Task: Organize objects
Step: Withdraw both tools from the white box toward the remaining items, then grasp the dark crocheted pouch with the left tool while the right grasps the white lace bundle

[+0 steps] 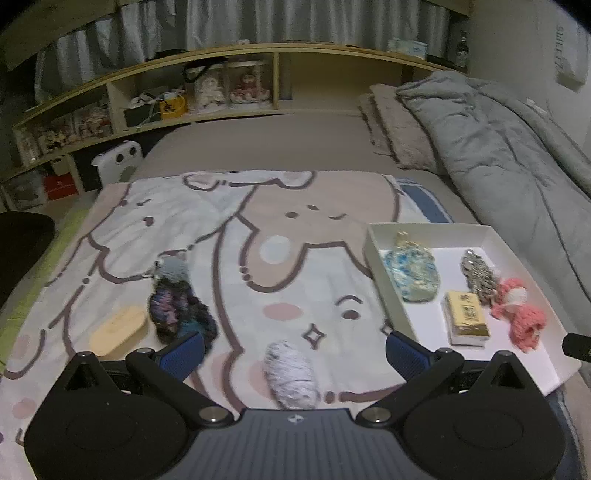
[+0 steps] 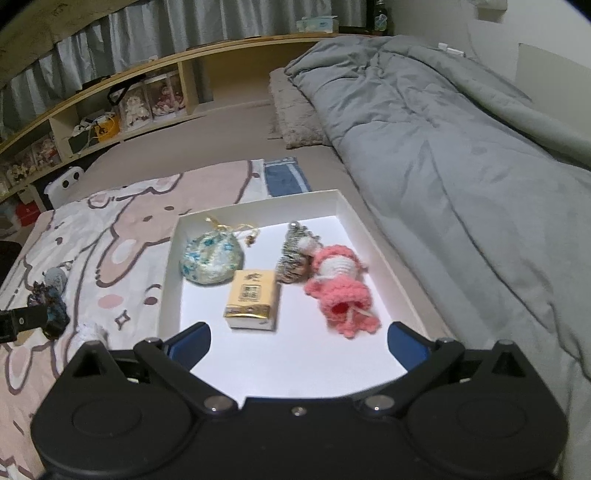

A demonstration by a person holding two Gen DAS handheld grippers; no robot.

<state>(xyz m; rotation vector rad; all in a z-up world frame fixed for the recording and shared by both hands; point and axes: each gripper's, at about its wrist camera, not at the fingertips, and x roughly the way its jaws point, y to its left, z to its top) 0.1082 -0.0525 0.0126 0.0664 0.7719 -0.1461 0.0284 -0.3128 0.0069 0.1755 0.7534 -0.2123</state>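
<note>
- A rumpled grey duvet [image 2: 443, 140] lies along the bed at 2 o'clock.
- A fuzzy pillow [image 1: 399, 129] lies at 1 o'clock, touching the duvet.
- A wooden shelf unit [image 1: 147, 99] with dolls and clutter runs from 10 to 12 o'clock.
- Grey curtains [image 1: 221, 22] hang behind the shelf.

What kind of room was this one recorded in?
Most likely a bedroom. The work surface is a bed with a cartoon blanket spread on it, a grey duvet bunched along one side, and a wooden headboard shelf holding dolls and clutter in front of curtains.
</note>
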